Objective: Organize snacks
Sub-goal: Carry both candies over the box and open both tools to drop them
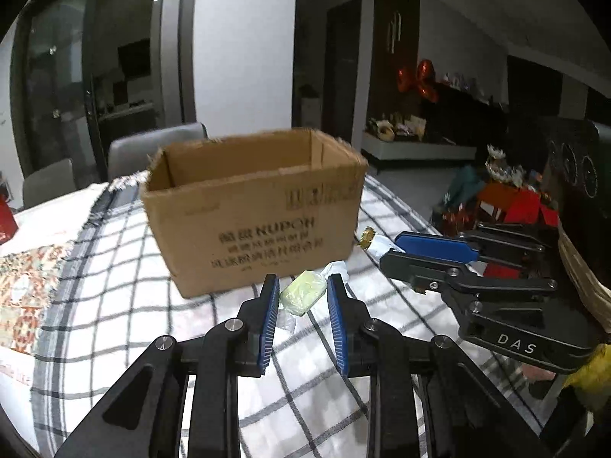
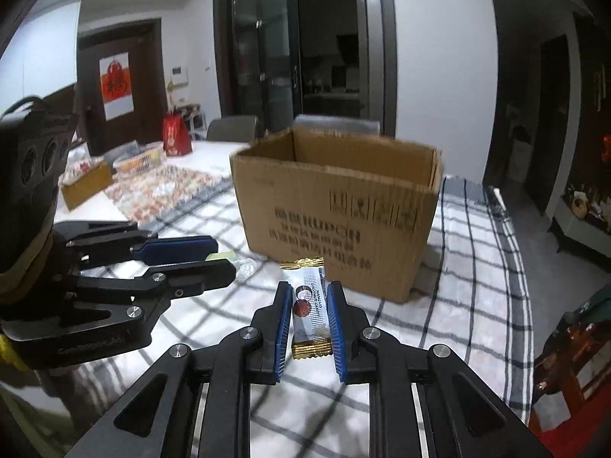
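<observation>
An open cardboard box [image 1: 252, 206] stands on the checked tablecloth [image 1: 114, 286]; it also shows in the right wrist view [image 2: 336, 210]. My left gripper [image 1: 300, 295] is shut on a pale green wrapped candy [image 1: 303, 293], just in front of the box. My right gripper [image 2: 308, 307] is shut on a white snack bar with gold ends [image 2: 309, 305], also in front of the box. The right gripper shows in the left wrist view [image 1: 431, 253] with the bar's gold end [image 1: 367, 237] sticking out. The left gripper shows in the right wrist view [image 2: 214, 257].
Grey chairs [image 1: 152, 149] stand behind the table. Trays and boxes of snacks [image 2: 133, 164] and a red bag [image 2: 176, 135] sit on the far left part of the table. Red boxes [image 1: 511, 202] lie on the floor off the table's right edge.
</observation>
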`<action>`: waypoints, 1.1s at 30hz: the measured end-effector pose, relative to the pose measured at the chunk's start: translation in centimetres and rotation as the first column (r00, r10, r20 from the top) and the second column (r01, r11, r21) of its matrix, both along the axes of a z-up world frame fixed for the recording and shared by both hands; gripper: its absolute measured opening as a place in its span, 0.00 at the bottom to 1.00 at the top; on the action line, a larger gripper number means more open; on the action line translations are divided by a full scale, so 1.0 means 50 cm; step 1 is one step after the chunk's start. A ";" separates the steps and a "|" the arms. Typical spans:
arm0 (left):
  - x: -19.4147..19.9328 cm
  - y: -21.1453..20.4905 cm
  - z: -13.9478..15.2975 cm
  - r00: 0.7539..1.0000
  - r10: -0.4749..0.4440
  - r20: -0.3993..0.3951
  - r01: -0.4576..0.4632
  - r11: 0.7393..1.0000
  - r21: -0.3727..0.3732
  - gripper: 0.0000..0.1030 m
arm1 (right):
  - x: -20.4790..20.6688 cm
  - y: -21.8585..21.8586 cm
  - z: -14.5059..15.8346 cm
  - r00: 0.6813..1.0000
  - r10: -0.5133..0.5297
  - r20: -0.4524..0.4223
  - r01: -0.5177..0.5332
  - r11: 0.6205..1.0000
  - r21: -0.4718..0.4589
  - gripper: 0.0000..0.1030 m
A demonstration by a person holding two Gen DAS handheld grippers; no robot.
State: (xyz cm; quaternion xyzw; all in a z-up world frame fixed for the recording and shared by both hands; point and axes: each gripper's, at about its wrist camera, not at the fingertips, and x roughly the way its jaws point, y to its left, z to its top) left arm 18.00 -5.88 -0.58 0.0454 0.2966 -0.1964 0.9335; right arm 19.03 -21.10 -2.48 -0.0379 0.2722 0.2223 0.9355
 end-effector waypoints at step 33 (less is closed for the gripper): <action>0.193 0.067 0.181 0.983 0.095 0.160 -0.085 0.994 -0.067 0.25 | 0.127 0.035 0.205 0.971 -0.129 0.202 0.108 0.988 0.113 0.20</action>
